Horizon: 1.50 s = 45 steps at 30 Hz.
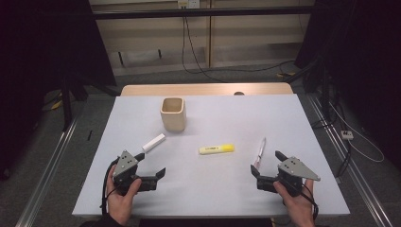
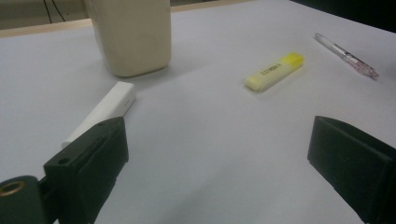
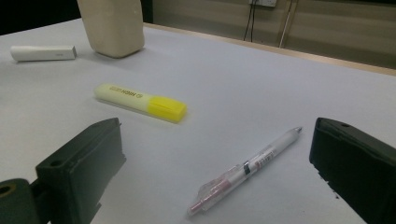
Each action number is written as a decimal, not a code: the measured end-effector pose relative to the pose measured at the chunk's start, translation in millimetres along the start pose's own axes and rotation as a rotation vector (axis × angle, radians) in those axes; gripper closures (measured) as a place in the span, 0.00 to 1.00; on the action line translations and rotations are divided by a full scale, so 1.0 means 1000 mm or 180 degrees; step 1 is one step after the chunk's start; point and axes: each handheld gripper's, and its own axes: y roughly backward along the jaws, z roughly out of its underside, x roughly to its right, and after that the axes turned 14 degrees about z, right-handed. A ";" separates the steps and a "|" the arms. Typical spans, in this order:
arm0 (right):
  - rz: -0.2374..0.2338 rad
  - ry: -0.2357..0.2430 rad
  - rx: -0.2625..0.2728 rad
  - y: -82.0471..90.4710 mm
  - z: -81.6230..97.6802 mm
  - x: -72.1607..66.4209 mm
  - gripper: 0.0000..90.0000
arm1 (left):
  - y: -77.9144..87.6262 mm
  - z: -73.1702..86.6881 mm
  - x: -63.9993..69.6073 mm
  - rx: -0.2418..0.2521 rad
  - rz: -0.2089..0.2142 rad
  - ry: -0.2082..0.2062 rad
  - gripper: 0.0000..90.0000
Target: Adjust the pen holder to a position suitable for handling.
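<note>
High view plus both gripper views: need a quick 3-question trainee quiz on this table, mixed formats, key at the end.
1. True or false: the pen lies on the table in front of the right gripper, between its open jaws as the right gripper view shows it.
2. Which thing lies nearest the left gripper? A) the highlighter B) the white stick C) the cup
3. Fill in: the cup stands ____ and nothing shows inside it from the high view.

Key: 1 true; 2 B; 3 upright
</note>
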 end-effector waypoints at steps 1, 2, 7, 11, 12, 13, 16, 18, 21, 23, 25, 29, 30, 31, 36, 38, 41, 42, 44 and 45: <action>-0.0009 -0.0001 -0.0001 0.000 0.000 0.000 0.03 | 0.000 0.000 0.000 -0.0008 0.0011 0.0006 0.06; -0.0032 -0.0011 -0.0009 0.000 0.000 -0.001 0.03 | 0.000 0.000 -0.001 -0.0023 0.0013 0.0020 0.06; -0.0058 -0.0030 -0.0046 -0.003 0.000 -0.001 0.03 | -0.001 -0.003 -0.002 -0.0044 0.0044 0.0039 0.06; -0.0080 -0.0046 -0.0064 -0.003 0.000 0.000 0.04 | -0.002 -0.006 -0.004 -0.0044 0.0023 0.0025 0.06; -0.0089 -0.0048 -0.0068 -0.004 0.000 0.000 0.04 | -0.002 -0.007 -0.005 -0.0058 0.0010 0.0009 0.06; -0.0095 -0.0050 -0.0074 -0.004 0.000 0.000 0.04 | -0.003 -0.008 -0.005 -0.0072 0.0009 0.0016 0.06; -0.0083 -0.0059 -0.0095 -0.005 0.001 0.001 0.04 | -0.006 -0.011 -0.009 -0.0097 0.0038 0.0043 0.07; -0.0075 -0.0068 -0.0102 -0.005 0.001 0.001 0.04 | -0.008 -0.014 -0.013 -0.0108 0.0033 0.0066 0.07; -0.0079 -0.0069 -0.0100 -0.005 0.001 0.001 0.04 | -0.012 -0.020 -0.021 -0.0108 0.0006 0.0151 0.07; -0.0090 -0.0052 -0.0117 -0.005 0.001 0.001 0.03 | -0.014 -0.024 -0.026 -0.0152 -0.0015 0.0153 0.07; -0.0094 -0.0055 -0.0122 -0.005 0.001 0.001 0.03 | -0.018 -0.030 -0.029 -0.0178 -0.0065 0.0158 0.07; -0.0100 -0.0049 -0.0119 -0.004 0.000 0.000 0.03 | -0.025 -0.045 -0.039 -0.0214 -0.0056 0.0113 0.10; -0.0107 -0.0032 -0.0118 -0.004 0.000 -0.001 0.03 | -0.027 -0.049 -0.042 -0.0253 -0.0045 0.0068 0.10; -0.0110 -0.0023 -0.0121 -0.004 0.000 -0.002 0.03 | -0.030 -0.054 -0.045 -0.0278 -0.0055 0.0019 0.10; -0.0145 -0.0003 -0.0121 -0.003 0.000 -0.004 0.03 | -0.040 -0.077 -0.062 -0.0298 -0.0034 -0.0046 0.12; -0.0138 -0.0014 -0.0129 -0.003 0.000 -0.003 0.03 | -0.043 -0.086 -0.067 -0.0302 -0.0023 -0.0064 0.12; -0.0143 -0.0031 -0.0134 -0.003 0.000 -0.002 0.03 | -0.048 -0.100 -0.076 -0.0330 0.0023 -0.0032 0.12; -0.0147 -0.0036 -0.0136 -0.003 0.000 -0.002 0.03 | -0.051 -0.105 -0.079 -0.0329 -0.0002 -0.0029 0.12; -0.0151 -0.0033 -0.0134 -0.003 0.000 -0.002 0.03 | -0.056 -0.113 -0.086 -0.0381 -0.0015 -0.0113 0.12; -0.0161 -0.0030 -0.0129 -0.003 0.000 -0.002 0.03 | -0.062 -0.120 -0.091 -0.0446 -0.0094 -0.0186 0.12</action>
